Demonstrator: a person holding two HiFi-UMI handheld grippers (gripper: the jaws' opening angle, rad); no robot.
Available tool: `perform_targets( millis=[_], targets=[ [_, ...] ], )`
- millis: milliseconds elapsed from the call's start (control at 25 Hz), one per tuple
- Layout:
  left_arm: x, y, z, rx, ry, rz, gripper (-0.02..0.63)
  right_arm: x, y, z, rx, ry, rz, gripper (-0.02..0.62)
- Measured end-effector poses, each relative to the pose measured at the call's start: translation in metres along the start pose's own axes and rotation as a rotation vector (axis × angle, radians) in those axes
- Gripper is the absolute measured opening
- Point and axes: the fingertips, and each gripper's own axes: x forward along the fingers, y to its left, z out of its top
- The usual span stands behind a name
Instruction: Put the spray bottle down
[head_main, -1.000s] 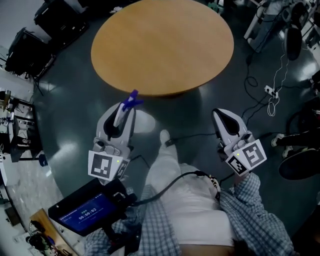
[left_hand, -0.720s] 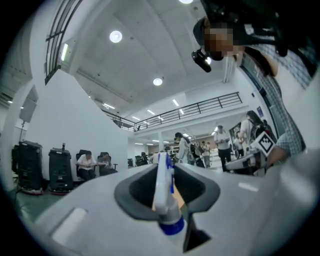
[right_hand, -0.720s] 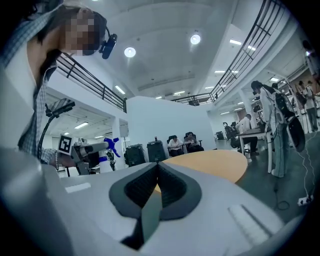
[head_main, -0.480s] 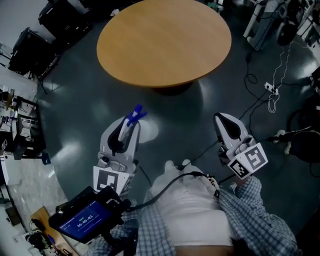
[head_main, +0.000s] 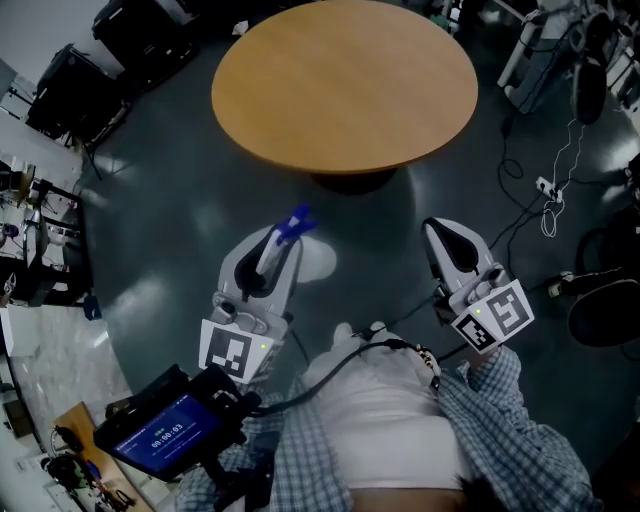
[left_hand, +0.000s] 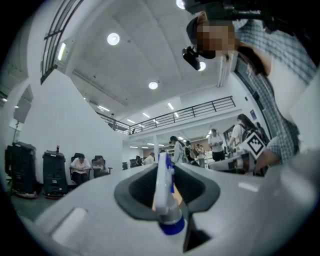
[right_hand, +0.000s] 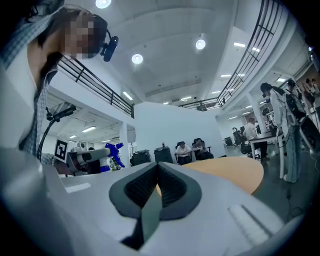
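Spray bottle (head_main: 296, 222), white with a blue nozzle, is pinched between the jaws of the left gripper (head_main: 280, 240), its nozzle poking out beyond the jaw tips toward the round wooden table (head_main: 345, 90) ahead. Off to that gripper's right, the right gripper (head_main: 441, 232) has its jaws pressed together on nothing.

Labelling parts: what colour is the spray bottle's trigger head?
Blue, on the spray bottle; clearest in the head view.
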Motion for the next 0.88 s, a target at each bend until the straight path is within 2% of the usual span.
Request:
perform_targets(
  millis=[280,560,760,880],
  targets=[
    [0.023,0.018,-0.028,-0.008,0.074,-0.035,0.097,0.026,0.006,0.003,-0.02,-0.007,0.025,0.005],
    [0.065,0.045,-0.024,-0.017,-0.008,-0.099,0.097,0.076,0.013,0.002,-0.065,-0.01,0.062,0.005],
    [0.085,0.042,-0.039,-0.023,0.068,-0.132,0.095,0.095,0.007,-0.002,-0.084,0.009,0.065,0.005],
    [0.085,0.041,-0.046,-0.004,0.085,-0.139,0.095,0.096,0.003,-0.005,-0.083,0.013,0.044,0.005]
  ],
)
